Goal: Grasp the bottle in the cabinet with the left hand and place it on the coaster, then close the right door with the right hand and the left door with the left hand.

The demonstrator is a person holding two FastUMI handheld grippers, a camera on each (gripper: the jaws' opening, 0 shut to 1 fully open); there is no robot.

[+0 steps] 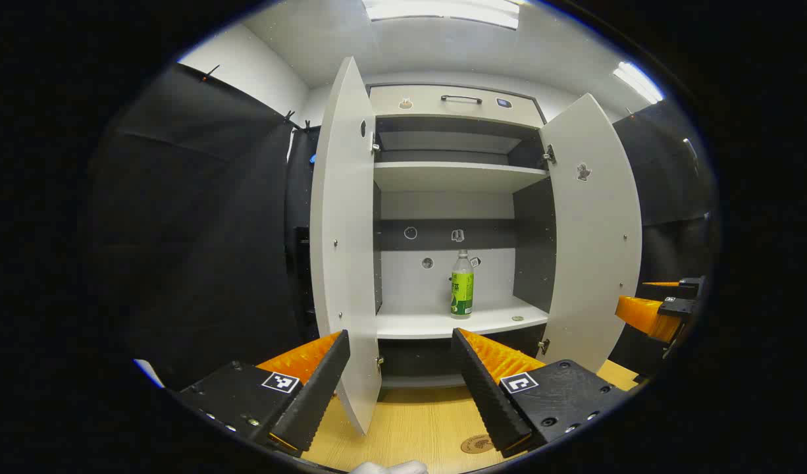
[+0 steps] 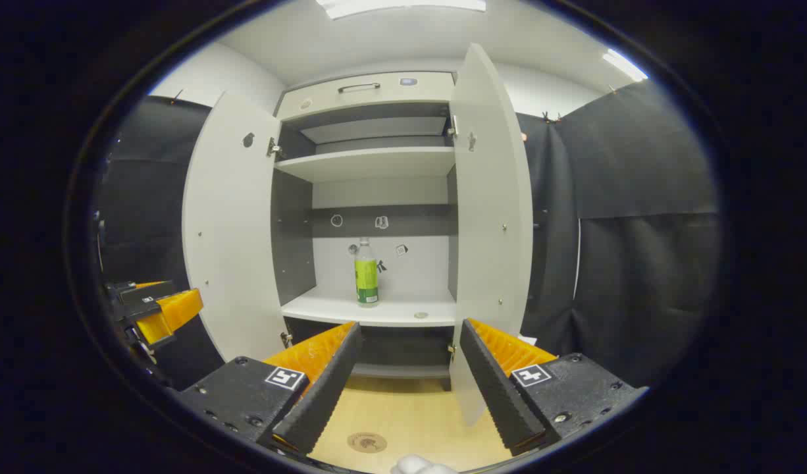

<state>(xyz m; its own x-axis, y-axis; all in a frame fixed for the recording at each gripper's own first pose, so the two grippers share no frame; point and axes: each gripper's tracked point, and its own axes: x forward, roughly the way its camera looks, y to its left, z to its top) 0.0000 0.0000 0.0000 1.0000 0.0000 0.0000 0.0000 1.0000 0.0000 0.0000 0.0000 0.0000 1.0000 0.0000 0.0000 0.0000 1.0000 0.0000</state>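
A clear bottle [image 1: 462, 284] with a green label and white cap stands upright on the cabinet's lower shelf [image 1: 443, 324]; the right gripper view has the bottle [image 2: 366, 273] too. Both cabinet doors stand wide open: the left door [image 1: 344, 237] and the right door [image 1: 594, 230], seen also as the left door [image 2: 229, 230] and the right door [image 2: 492, 217]. A round brown coaster [image 1: 477, 444] lies on the wooden tabletop in front, the coaster [image 2: 367, 442] between the fingers. My left gripper [image 1: 399, 339] is open and empty, well short of the cabinet. My right gripper [image 2: 410, 329] is open and empty.
The cabinet has an upper shelf [image 1: 456, 174] and a top drawer with a handle [image 1: 461, 99]. A small round disc [image 1: 517, 318] lies on the lower shelf right of the bottle. The other gripper's orange finger [image 1: 644, 315] shows at the far right. Black cloth walls flank the cabinet.
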